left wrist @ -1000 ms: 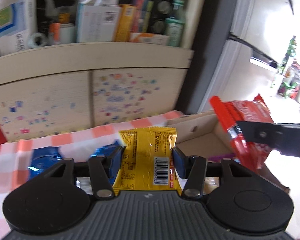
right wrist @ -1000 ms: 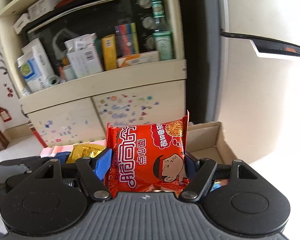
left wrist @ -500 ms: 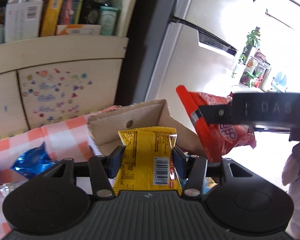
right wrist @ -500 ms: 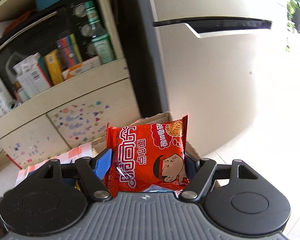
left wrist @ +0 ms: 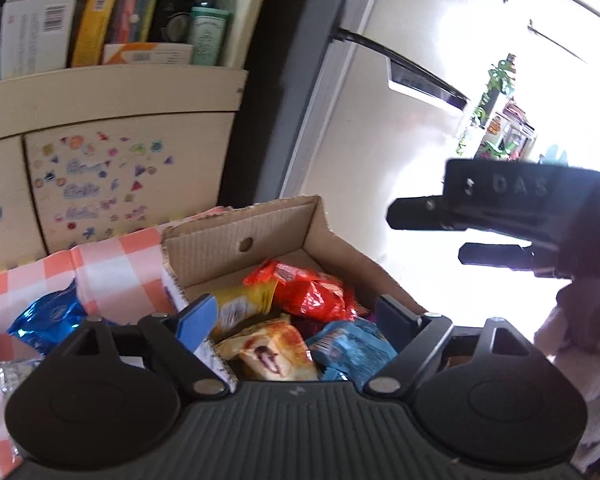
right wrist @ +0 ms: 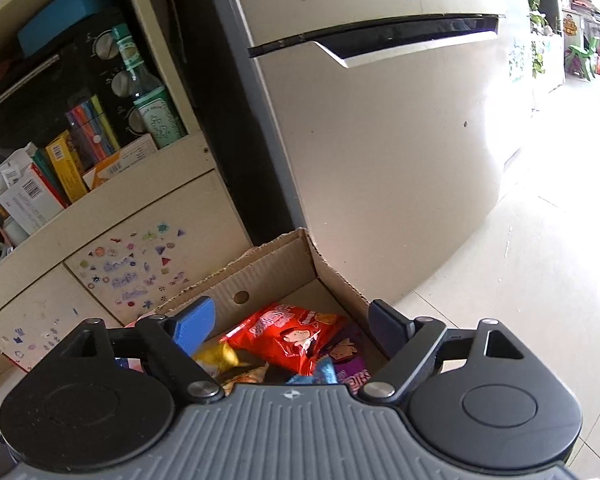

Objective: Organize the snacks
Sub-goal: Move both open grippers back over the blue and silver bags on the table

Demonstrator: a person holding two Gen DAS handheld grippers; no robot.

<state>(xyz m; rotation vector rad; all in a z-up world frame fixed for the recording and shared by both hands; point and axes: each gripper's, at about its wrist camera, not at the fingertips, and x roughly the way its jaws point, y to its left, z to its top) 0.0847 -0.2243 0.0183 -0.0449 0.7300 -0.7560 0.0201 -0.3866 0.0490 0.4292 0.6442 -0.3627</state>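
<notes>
An open cardboard box (left wrist: 240, 236) (right wrist: 268, 280) holds several snack packets. A red noodle packet (left wrist: 308, 288) (right wrist: 288, 336) lies on top of the pile, with a yellow packet (left wrist: 240, 304) (right wrist: 216, 356) beside it on the left. My left gripper (left wrist: 296, 312) hovers over the box, its jaws opening with nothing gripped between them. My right gripper (right wrist: 292, 320) also hangs above the box, jaws opening and empty; in the left wrist view the right gripper (left wrist: 432, 228) shows at the right. A blue packet (left wrist: 44, 316) lies on the checked cloth (left wrist: 112, 260) left of the box.
A shelf unit (left wrist: 112, 92) with boxes and a bottle (right wrist: 152, 108) stands behind the box, its doors covered in stickers. A fridge (right wrist: 380, 160) stands to the right. A foil packet (left wrist: 4, 372) lies at the cloth's left edge. A hand in a fluffy sleeve (left wrist: 580, 340) holds the right gripper.
Both grippers have opened. The yellow packet has dropped from the left gripper and the red noodle packet from the right; both now lie in the box.
</notes>
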